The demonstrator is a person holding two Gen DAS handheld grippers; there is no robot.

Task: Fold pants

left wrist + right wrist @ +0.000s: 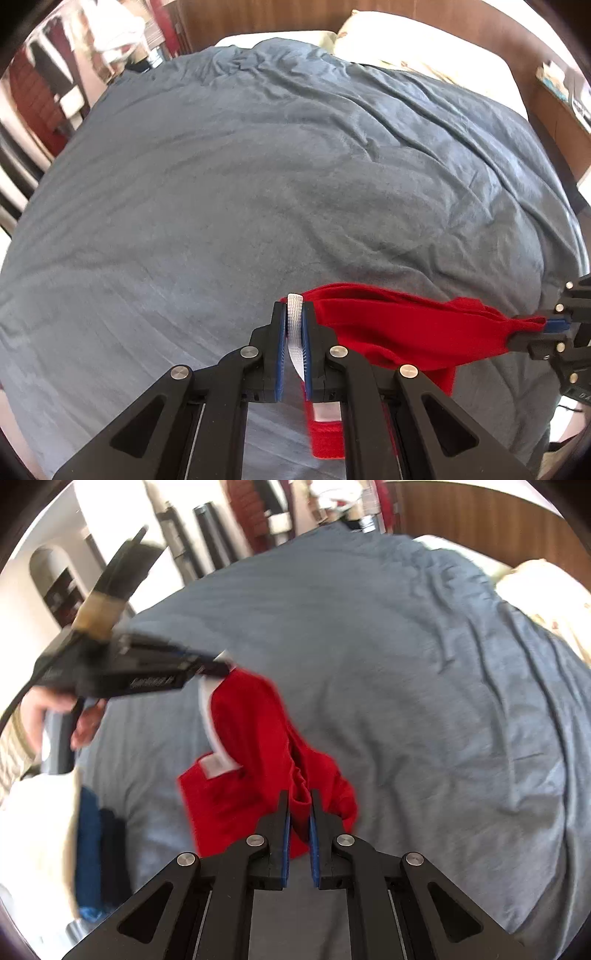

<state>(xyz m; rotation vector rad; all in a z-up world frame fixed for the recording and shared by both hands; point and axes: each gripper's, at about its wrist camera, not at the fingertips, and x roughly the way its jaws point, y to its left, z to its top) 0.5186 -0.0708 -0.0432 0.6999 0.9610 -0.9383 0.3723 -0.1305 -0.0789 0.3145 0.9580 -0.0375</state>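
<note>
The red pants [399, 328] hang stretched between my two grippers above a blue-grey bed cover [258, 184]. My left gripper [294, 314] is shut on the pants at a white ribbed band [295, 332]. My right gripper [550, 326] shows at the right edge of the left wrist view, shut on the other bunched end. In the right wrist view my right gripper [300, 805] pinches red cloth [251, 746], and the left gripper [218, 668] holds the far corner by the white band [210, 720].
The bed cover [406, 664] is wrinkled, with a cream pillow [402, 40] at the wooden headboard [266, 14]. A pile of white and blue clothes [66, 830] lies at the bed's near left corner. Furniture and shelves stand beyond the bed's left side.
</note>
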